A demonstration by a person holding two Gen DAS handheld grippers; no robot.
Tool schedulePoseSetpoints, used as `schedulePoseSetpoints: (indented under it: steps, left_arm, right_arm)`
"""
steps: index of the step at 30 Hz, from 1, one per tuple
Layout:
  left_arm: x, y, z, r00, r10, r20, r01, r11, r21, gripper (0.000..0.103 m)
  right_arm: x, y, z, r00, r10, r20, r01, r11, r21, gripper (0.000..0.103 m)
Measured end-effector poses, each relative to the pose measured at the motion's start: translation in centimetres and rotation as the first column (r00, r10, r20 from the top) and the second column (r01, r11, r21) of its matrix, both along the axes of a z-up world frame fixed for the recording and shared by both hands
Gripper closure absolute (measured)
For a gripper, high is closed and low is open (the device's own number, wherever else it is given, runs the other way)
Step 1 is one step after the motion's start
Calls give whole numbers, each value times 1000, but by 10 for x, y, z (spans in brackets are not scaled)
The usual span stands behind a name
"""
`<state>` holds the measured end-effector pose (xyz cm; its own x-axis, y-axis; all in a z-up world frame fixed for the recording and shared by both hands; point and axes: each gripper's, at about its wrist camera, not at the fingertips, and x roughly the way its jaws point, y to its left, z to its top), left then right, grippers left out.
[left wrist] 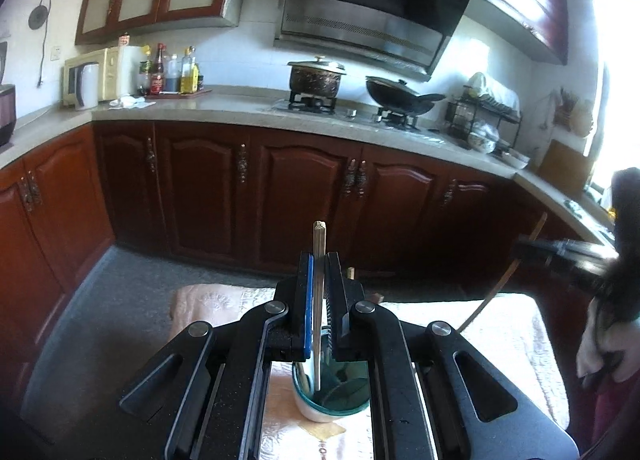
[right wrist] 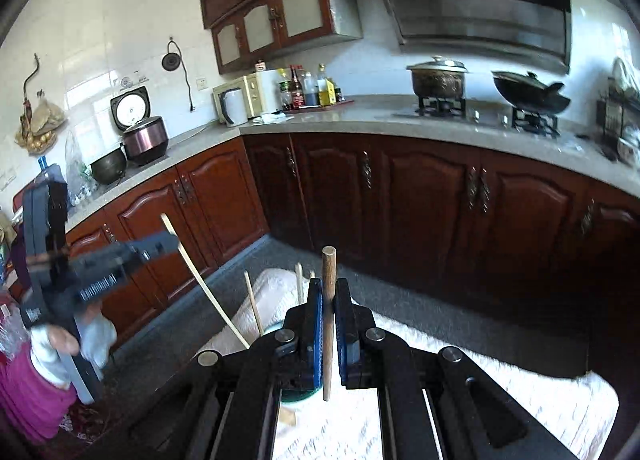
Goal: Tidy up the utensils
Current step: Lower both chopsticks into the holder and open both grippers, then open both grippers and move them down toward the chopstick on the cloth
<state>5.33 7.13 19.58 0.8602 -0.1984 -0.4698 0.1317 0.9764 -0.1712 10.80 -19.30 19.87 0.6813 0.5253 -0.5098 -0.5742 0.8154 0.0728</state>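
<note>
The left gripper [left wrist: 318, 280] clamps a pale bamboo chopstick [left wrist: 319, 260] over the green-lined white cup [left wrist: 332, 400]. The right gripper [right wrist: 329, 312] pinches a brown wooden chopstick [right wrist: 328, 300]. Both likely remain to drop in.

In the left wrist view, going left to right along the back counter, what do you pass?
Kettle → microwave → bottles → lidded pot → wok → dish rack.
</note>
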Motion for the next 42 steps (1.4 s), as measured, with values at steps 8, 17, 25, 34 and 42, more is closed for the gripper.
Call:
schedulePoseSetpoints:
  steps: [8, 17, 25, 34, 42]
  left_arm:
    - [15, -9, -31, 999, 21, -33, -20, 999, 32, 99]
    - [30, -15, -71, 993, 19, -118, -17, 1000, 19, 99]
    - [37, -24, -94, 985, 9, -173, -6, 1000, 21, 99]
    - [35, -26, -95, 979, -9, -204, 9, 1000, -3, 91]
    - [23, -33, -93, 980, -17, -200, 18, 1000, 2, 71]
  right_arm:
    - [24, 36, -26, 1000, 7, -23, -8, 1000, -30, 98]
    - [63, 51, -90, 984, -5, -180, -2, 999, -36, 98]
    - [87, 42, -127, 957, -21, -288, 22, 1000, 3, 97]
    - [82, 26, -130, 953, -43, -300, 49, 999, 10, 74]
    - [69, 9, -133, 945, -63, -322, 71, 997, 14, 74]
